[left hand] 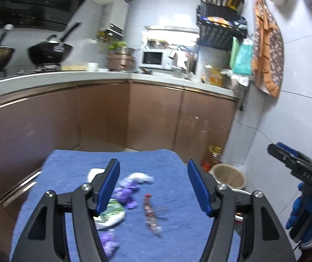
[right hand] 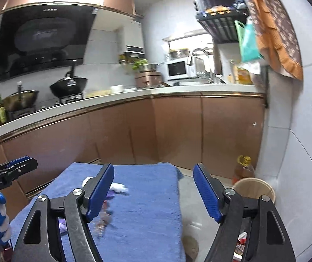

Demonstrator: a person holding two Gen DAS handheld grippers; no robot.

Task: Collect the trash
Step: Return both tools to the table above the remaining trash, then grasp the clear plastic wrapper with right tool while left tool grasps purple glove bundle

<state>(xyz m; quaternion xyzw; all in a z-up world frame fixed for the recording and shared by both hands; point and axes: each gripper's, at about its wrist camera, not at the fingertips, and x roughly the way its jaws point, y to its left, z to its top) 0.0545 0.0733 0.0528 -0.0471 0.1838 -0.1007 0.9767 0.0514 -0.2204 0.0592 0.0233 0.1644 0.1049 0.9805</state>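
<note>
Wrappers (left hand: 125, 196) and a tissue (left hand: 140, 177) lie scattered on the table (left hand: 156, 159), nearer its left side. A bin (left hand: 229, 174) stands on the floor right of the table, with an oil bottle (left hand: 212, 157) just behind it against the wall. Behind the table run cabinets (left hand: 156, 113) carrying a wok (left hand: 50, 52) at left and a microwave (left hand: 152, 60) farther right.

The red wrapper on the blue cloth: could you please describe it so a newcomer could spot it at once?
Start at the blue cloth covering the low table. The red wrapper lies right of the purple wrappers. It is the only long, thin, reddish strip there.
</note>
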